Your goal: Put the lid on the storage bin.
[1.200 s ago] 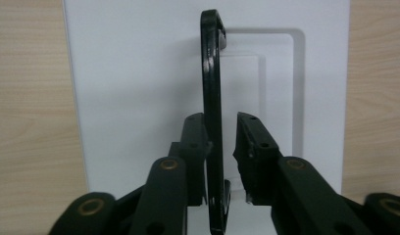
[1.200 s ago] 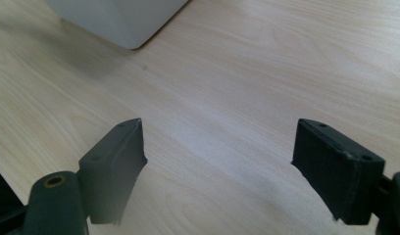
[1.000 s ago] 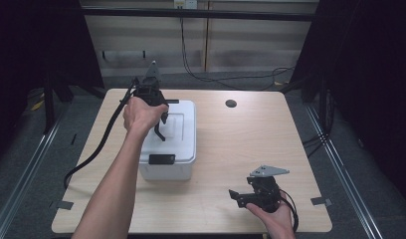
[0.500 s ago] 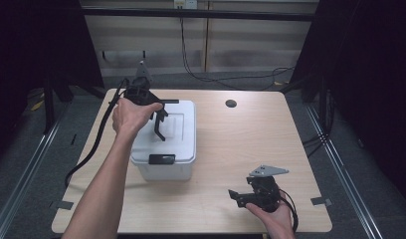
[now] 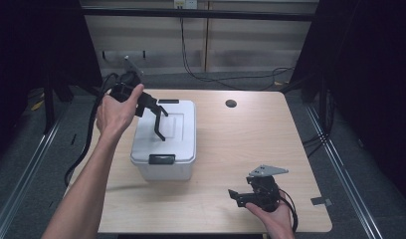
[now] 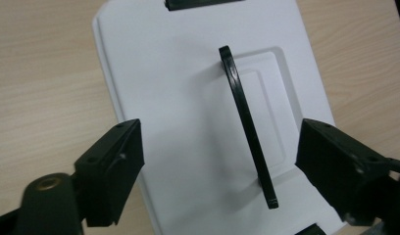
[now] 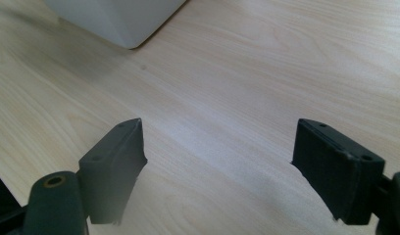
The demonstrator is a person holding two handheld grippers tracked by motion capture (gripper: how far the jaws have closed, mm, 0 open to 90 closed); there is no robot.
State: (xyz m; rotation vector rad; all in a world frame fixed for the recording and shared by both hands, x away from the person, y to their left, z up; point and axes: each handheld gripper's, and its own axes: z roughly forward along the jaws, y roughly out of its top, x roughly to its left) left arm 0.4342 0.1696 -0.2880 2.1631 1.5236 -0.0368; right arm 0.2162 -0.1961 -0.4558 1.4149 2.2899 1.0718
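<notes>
A white lidded box point(image 5: 166, 147) stands left of centre on the wooden table point(image 5: 241, 144). Its thin black carry handle point(image 5: 159, 127) stands raised over the lid point(image 6: 188, 98). My left gripper point(image 5: 157, 106) hovers over the box's rear left part. Its jaws have just been opening and stand wide; the handle point(image 6: 247, 132) lies between them, touching neither pad. My right gripper point(image 5: 237, 196) rests in a hand at the table's front right, open over bare wood point(image 7: 217, 161), with a corner of the box point(image 7: 124, 24) farther off.
Black latches sit at the box's front point(image 5: 161, 159) and rear point(image 5: 169, 101) edges. A dark round hole point(image 5: 231, 103) marks the table's far side. The left gripper's cable point(image 5: 86, 144) hangs off the left edge. Grey tape point(image 5: 320, 201) lies by the right front corner.
My left gripper opened off the box handle and drew back toward the left rear of the box. The handle stays raised. The right hand has not moved.
</notes>
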